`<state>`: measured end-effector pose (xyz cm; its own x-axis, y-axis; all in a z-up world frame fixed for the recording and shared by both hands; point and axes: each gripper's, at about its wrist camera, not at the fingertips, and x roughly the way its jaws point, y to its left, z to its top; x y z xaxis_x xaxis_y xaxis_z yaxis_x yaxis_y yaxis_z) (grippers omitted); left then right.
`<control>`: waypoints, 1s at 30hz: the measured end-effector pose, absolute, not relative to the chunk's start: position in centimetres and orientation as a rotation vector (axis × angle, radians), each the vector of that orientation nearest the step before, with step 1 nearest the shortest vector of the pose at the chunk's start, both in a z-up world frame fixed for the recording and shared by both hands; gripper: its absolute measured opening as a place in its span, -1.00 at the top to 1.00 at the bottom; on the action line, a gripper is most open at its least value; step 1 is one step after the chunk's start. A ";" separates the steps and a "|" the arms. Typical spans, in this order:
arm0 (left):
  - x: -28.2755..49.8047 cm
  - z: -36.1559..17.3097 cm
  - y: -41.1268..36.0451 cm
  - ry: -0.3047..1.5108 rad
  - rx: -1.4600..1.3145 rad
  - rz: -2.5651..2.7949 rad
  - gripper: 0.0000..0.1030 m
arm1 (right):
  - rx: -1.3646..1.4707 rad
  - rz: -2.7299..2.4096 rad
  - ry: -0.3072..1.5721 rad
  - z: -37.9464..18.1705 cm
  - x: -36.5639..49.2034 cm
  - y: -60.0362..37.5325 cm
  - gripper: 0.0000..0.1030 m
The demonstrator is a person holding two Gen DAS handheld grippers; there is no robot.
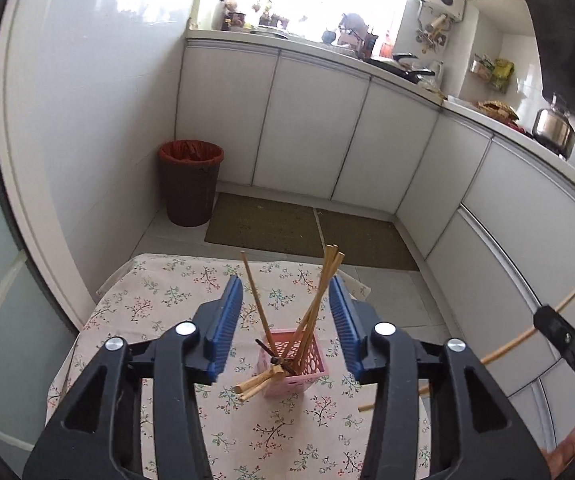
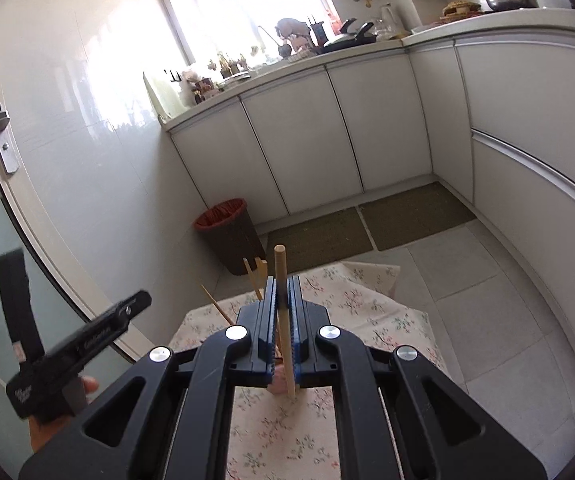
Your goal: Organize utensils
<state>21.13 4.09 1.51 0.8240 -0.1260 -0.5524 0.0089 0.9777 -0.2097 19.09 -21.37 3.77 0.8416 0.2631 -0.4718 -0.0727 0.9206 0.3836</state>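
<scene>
A pink perforated holder [image 1: 296, 364] stands on the floral tablecloth [image 1: 175, 304] with several wooden chopsticks [image 1: 319, 292] leaning in it, and more chopsticks [image 1: 253, 386] lying against its near side. My left gripper [image 1: 286, 294] is open and empty, hovering above and just before the holder. My right gripper [image 2: 282, 300] is shut on a single wooden chopstick [image 2: 281, 280], held nearly upright above the table; it also shows at the right edge of the left wrist view [image 1: 527, 336]. The holder's chopstick tips [image 2: 253, 272] show behind the right fingers.
A brown bin with a red liner [image 1: 189, 182] stands on the floor by the wall. White cabinets [image 1: 311, 128] and a cluttered counter run along the back and right. Two floor mats [image 1: 307, 232] lie beyond the table. The left gripper's handle [image 2: 87, 340] shows in the right wrist view.
</scene>
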 end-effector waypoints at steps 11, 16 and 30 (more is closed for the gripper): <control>21.2 0.0 8.1 0.608 -0.237 0.014 0.02 | 0.311 0.221 0.512 -0.2 26.6 -15.5 0.89; 19.7 0.5 7.4 0.515 -0.157 0.099 -0.66 | 0.208 0.242 0.563 -3.4 27.4 -12.6 0.79; 11.1 3.8 2.9 0.400 0.007 0.248 -0.87 | 0.191 -0.004 0.480 2.6 14.4 -18.3 -0.68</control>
